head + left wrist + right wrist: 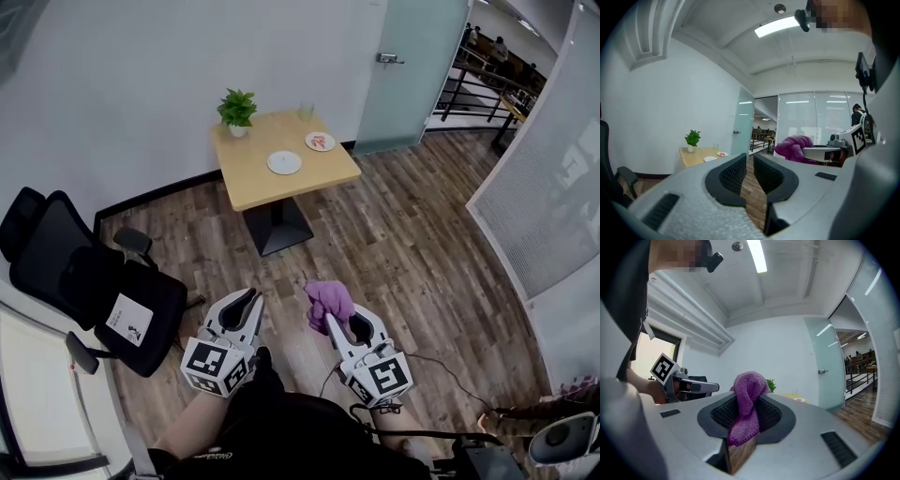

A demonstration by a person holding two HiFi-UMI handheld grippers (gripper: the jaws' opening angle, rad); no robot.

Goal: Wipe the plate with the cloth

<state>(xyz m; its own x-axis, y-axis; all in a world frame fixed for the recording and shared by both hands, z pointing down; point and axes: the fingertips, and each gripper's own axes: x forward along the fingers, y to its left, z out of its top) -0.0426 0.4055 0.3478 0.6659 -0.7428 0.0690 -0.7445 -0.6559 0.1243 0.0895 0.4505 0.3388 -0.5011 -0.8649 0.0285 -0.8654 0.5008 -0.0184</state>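
wood floor [403,234] below; right claw [746,412] clamps purple cloth [748,392]; left claw [750,172] closed

A wooden worktop [246,176] is standing against the white wall [141,84], a black chair [84,281] sitting left of it, a frosted door [412,75] right.

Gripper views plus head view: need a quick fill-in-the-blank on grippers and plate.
The right gripper is shut on the purple ___.
The left gripper holds ___.
The white plate lies on the wooden ___, near a potted plant.
Missing words: cloth; nothing; table.
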